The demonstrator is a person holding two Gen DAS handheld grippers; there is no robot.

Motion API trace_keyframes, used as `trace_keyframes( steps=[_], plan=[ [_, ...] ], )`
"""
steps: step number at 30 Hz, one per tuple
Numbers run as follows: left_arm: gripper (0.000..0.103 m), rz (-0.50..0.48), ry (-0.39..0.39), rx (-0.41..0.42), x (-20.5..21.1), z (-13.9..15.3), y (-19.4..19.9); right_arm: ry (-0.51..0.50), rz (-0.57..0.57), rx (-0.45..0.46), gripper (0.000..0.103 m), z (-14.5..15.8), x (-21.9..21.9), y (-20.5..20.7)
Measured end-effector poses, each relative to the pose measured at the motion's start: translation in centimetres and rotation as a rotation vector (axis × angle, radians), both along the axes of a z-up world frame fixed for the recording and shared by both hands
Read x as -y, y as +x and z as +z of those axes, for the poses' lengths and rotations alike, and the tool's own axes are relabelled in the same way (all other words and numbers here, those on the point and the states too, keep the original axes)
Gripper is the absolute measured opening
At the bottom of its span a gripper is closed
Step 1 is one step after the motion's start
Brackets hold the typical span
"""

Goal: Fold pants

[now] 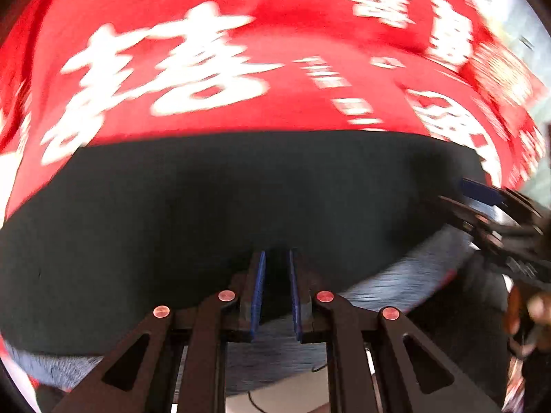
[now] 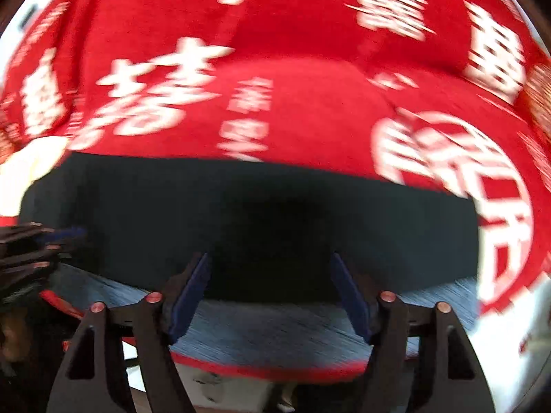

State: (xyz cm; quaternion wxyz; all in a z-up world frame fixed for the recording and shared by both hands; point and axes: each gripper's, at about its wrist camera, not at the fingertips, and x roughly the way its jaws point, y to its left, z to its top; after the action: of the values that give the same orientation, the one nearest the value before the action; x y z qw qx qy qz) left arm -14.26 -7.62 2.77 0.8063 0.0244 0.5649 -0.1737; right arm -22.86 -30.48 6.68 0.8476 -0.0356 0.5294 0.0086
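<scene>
Across the near half of both wrist views lay the pants — a dark, nearly black panel spread flat, its far edge running straight across a red cloth printed with big white characters. Along the near edge of the pants a blue-grey, denim-like layer showed from underneath, and in the right wrist view a red hem of the cloth ran just below it at the tabletop's near edge. Both views were motion-blurred.

Left gripper pointed steeply down at the near edge of the pants; its blue-padded fingers stood almost pressed together, with a narrow strip of dark fabric between them — pinching the pants edge, as far as the blur allowed. Right gripper hung over the same near edge, further right; its fingers were spread wide, with the dark fabric and the blue-grey layer seen in the gap and neither pad pressing on anything.

Each gripper showed at the side of the other's view: the right one at the right edge of the left view, the left one at the left edge of the right view, both over the pants.
</scene>
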Motion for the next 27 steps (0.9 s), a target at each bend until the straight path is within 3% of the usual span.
trace_keyframes(
  steps=[1,2,4,7,11,14,17,19,21,22,24,27],
  plan=[
    [0.015,0.017,-0.036,-0.019,-1.0,-0.4,0.2,0.009,0.036,0.003,0.079,-0.4,-1.7,0.6],
    [0.015,0.033,-0.128,-0.035,-2.6,-0.4,0.2,0.014,0.066,-0.004,0.079,-0.7,-2.7,1.2],
    [0.015,0.074,-0.18,-0.078,-4.6,-0.8,-0.1,0.022,0.142,-0.066,0.08,-2.9,-4.6,1.5],
    [0.015,0.096,-0.15,-0.074,-7.5,-1.0,-1.7,-0.109,0.215,-0.064,0.081,-4.1,-5.4,-0.1],
    [0.015,0.168,-0.237,-0.133,-11.2,-1.4,-3.5,-0.178,0.212,-0.111,0.082,-4.1,-3.6,-1.6],
    [0.015,0.181,-0.153,-0.1,-10.8,-0.5,-4.7,-0.212,0.171,-0.099,0.082,-2.9,-4.6,-1.5],
    [0.015,0.11,-0.061,-0.013,-8.2,0.6,-5.6,-0.134,0.244,-0.01,0.082,-1.8,-8.4,-1.0],
    [0.015,0.076,-0.02,-0.019,-7.0,0.0,-5.5,-0.092,0.304,-0.011,0.082,-2.5,-11.2,-0.7],
    [0.015,0.094,0.048,-0.072,-6.8,-1.6,-5.3,-0.118,0.383,-0.075,0.082,-4.6,-13.6,-1.0],
    [0.015,0.109,0.032,-0.088,-7.1,-2.0,-5.4,-0.17,0.392,-0.116,0.082,-5.9,-13.9,-1.2],
    [0.015,0.116,0.013,-0.082,-7.5,-1.8,-5.8,-0.178,0.411,-0.082,0.085,-5.8,-13.3,-2.1],
    [0.015,0.103,0.039,-0.077,-7.3,-1.5,-6.1,-0.232,0.382,-0.115,0.085,-5.7,-10.9,-2.7]
  ],
)
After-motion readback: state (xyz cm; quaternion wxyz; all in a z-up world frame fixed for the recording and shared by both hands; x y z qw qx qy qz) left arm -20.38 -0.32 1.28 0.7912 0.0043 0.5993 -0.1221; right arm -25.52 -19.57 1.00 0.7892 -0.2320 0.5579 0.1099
